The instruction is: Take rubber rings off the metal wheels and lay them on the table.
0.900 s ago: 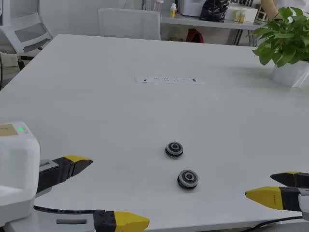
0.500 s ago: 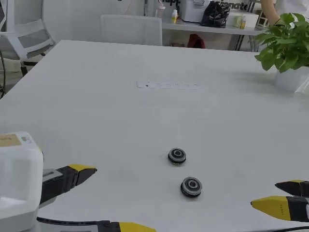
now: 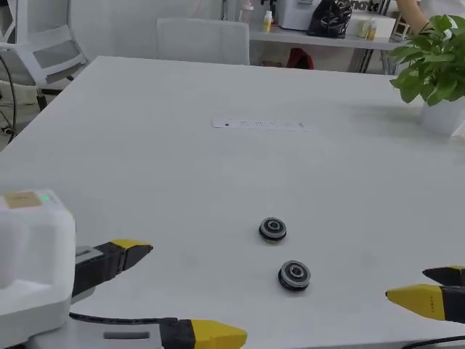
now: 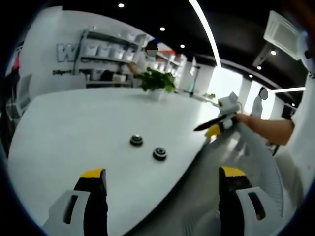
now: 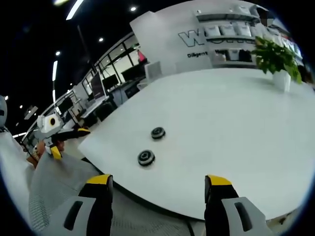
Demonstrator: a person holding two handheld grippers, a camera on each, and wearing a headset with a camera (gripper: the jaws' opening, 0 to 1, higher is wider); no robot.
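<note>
The rubber rings point(image 3: 264, 233) are seen as dark bands seated round two metal wheels, which lie flat on the white table point(image 3: 182, 167) towards its near edge; none has been laid on the table yet.

At the left, the left gripper point(image 3: 196, 292) is held low over the near edge, well apart from the wheels, with its jaws spread wide and nothing between them. In the left gripper view the jaws are likewise seen parted, the wheels ahead of them.

Next comes the farther wheel point(image 3: 272, 230), and just beside it, slightly to the right and closer to the edge, the nearer wheel point(image 3: 294, 275). Because they are close together, one could be knocked by a widely spread jaw while the other is approached. As neither wheel is fixed, a ring pulled with one gripper alone would probably drag the whole wheel along, and the nearer wheel could be pushed off the edge. If a ring is gripped too shallowly, it may slip free or snap back.

At the right, the right gripper point(image 3: 407, 284) is held beside the edge, jaws parted and empty. A potted plant point(image 3: 432, 54) stands far off and is unlikely to be disturbed.
</note>
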